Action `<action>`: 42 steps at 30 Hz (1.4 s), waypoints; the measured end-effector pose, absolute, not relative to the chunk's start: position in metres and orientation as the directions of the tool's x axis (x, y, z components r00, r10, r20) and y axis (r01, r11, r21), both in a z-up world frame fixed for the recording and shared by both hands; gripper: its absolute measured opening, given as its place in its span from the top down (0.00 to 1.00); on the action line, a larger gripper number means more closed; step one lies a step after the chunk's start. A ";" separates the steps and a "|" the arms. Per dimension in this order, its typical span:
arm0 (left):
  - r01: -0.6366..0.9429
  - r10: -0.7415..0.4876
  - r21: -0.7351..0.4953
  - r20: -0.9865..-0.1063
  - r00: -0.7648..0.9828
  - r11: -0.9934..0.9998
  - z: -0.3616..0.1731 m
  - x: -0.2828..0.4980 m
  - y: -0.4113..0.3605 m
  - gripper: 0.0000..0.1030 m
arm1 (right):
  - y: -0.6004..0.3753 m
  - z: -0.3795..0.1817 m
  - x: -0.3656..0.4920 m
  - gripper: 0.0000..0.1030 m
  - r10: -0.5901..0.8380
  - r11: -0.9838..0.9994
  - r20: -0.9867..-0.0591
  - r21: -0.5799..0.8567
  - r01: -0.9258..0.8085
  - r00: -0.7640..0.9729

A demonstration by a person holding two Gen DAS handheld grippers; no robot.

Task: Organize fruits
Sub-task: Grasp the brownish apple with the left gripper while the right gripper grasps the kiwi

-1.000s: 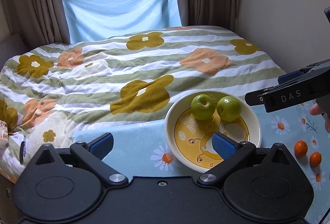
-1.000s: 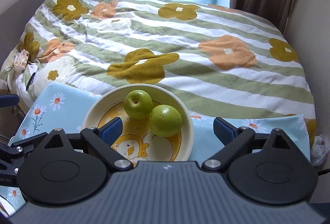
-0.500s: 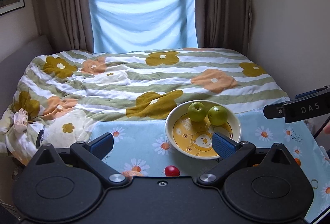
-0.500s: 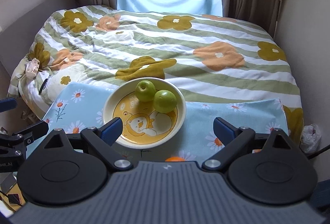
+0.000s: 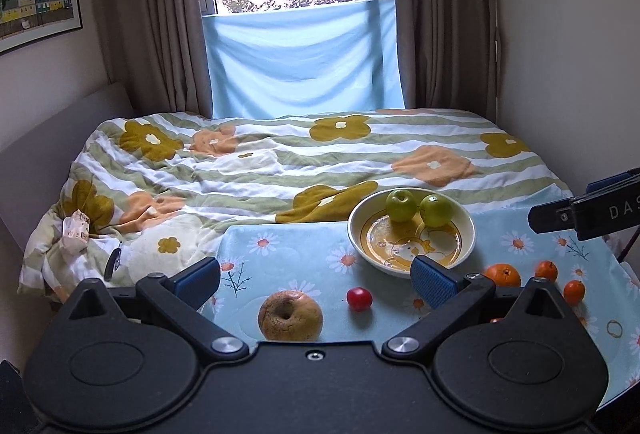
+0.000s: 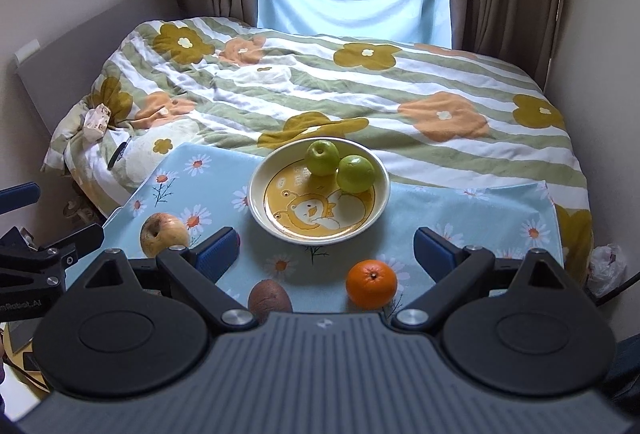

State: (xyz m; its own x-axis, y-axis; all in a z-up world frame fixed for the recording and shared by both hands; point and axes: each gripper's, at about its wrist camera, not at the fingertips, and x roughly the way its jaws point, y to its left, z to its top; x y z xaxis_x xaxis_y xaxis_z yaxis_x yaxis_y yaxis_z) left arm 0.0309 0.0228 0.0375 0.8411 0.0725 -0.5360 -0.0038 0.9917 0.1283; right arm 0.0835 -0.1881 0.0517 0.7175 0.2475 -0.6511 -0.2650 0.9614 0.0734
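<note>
Counting 2 green apples (image 6: pixel 340 164) in our bowl (image 6: pixel 256 202); orange (image 6: pixel 371 284), yellowish apple (image 5: pixel 290 315) and cherry tomato (image 5: pixel 359 298) loose on desk cloth (image 5: pixel 280 250). Left hand-held gripper (image 5: pixel 316 276) and right hand-held gripper (image 6: pixel 326 250): spread, empty. Next: we grasp loose fruit.

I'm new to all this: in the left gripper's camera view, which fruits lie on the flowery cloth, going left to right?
Wrinkled yellow apple → small red fruit → large orange → small orange → another small orange.
</note>
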 end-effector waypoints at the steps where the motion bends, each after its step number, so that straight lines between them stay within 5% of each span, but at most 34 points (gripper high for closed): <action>1: 0.010 0.062 0.131 -0.533 0.844 0.991 0.035 0.029 0.026 0.00 | -0.185 0.048 0.080 0.00 0.253 0.961 -0.646 0.081 -0.265 0.720; 19: 0.304 -0.149 0.141 -0.637 0.757 0.942 -0.049 0.076 0.084 0.02 | -0.127 -0.043 0.086 0.00 0.199 0.979 -0.689 0.101 -0.179 0.696; 42: 0.445 -0.212 0.114 -0.758 0.617 0.888 -0.110 0.153 0.103 0.23 | -0.100 -0.109 0.124 0.00 0.121 0.985 -0.786 0.019 -0.172 0.607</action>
